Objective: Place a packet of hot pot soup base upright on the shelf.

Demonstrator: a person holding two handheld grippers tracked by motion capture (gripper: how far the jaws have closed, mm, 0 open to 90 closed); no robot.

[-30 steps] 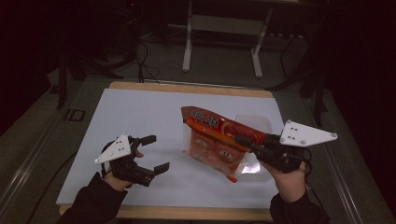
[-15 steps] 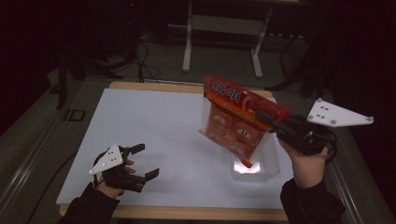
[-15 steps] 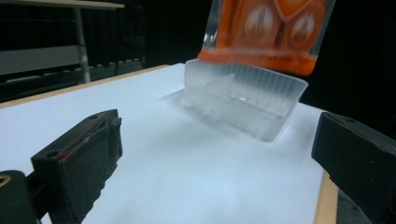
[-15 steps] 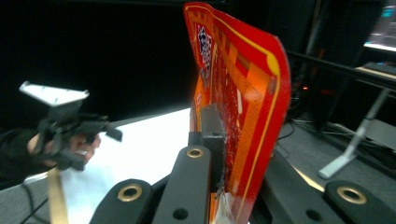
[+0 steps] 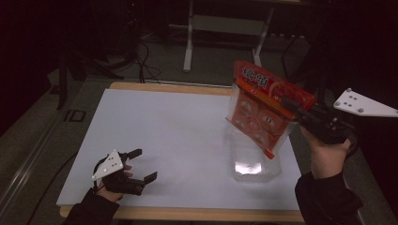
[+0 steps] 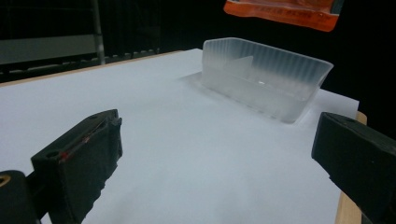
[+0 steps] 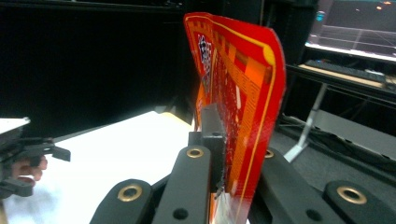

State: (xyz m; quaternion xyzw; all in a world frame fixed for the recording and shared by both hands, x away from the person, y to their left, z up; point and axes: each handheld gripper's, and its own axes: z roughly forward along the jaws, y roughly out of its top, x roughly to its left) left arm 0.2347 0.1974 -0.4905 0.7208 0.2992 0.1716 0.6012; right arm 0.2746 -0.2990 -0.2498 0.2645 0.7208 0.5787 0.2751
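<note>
An orange-red printed bag (image 5: 263, 108) hangs tilted in the air over the right side of the table. My right gripper (image 5: 288, 104) is shut on its upper edge. In the right gripper view the bag (image 7: 243, 84) stands upright, pinched between the jaws of the right gripper (image 7: 217, 140). Below the bag a clear plastic tray (image 5: 253, 164) rests on the white sheet (image 5: 178, 126). My left gripper (image 5: 144, 164) stands open and low near the front left edge, holding nothing. In the left gripper view the left gripper (image 6: 219, 154) has its jaws wide apart, with the tray (image 6: 266, 79) farther off and the bag's lower edge (image 6: 285, 11) above it.
The white sheet lies on a wooden table (image 5: 187, 213) whose rim shows at front and back. Metal stand legs (image 5: 190, 37) and cables lie on the dark floor behind. A lit screen (image 7: 355, 28) shows beyond the bag.
My right gripper has lifted the bag up and to the right, tipping it more upright and uncovering the clear tray. My left hand has sunk toward the table's front left edge.
</note>
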